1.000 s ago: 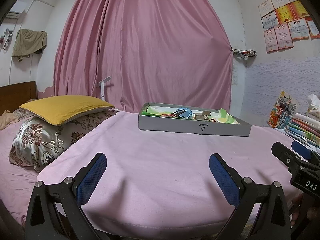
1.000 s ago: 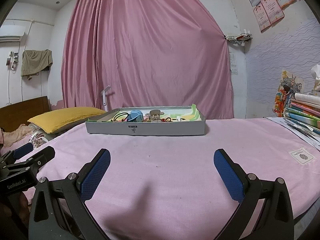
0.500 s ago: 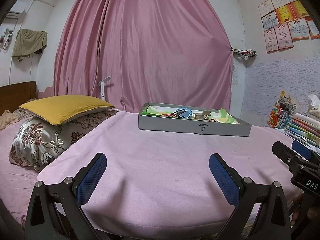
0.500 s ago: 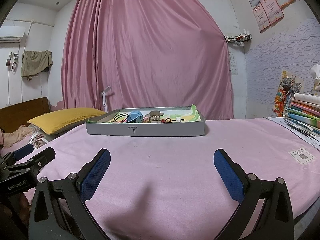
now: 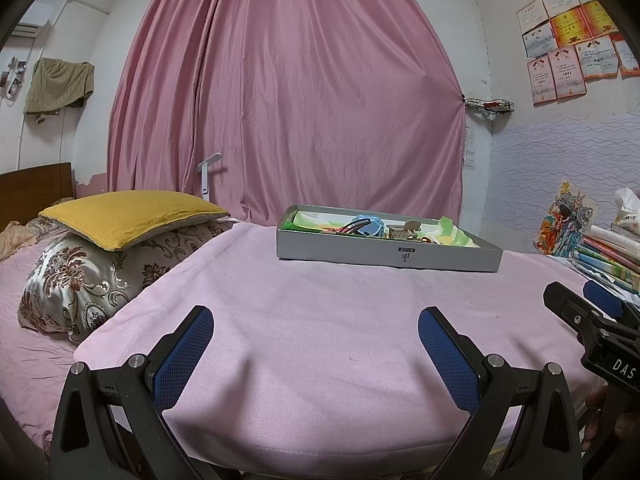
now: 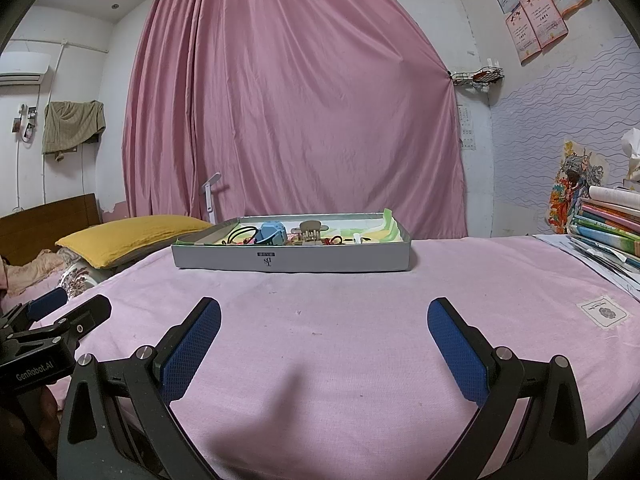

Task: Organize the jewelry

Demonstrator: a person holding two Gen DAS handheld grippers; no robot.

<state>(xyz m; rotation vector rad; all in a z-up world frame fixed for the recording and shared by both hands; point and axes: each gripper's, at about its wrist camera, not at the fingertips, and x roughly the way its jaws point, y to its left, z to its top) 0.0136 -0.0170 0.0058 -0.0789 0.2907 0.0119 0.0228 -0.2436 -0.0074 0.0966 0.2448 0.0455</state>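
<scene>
A shallow grey box stands on the pink cloth surface, far ahead of both grippers; it also shows in the right wrist view. Inside lie a blue item, a beige hair claw, black and red bands and green paper lining. My left gripper is open and empty, low over the near edge of the cloth. My right gripper is open and empty, also near the front edge. Each gripper shows at the side of the other's view.
A yellow pillow on a patterned pillow lies left. A stack of books and papers sits right. A pink curtain hangs behind. A small white label is sewn on the cloth at right.
</scene>
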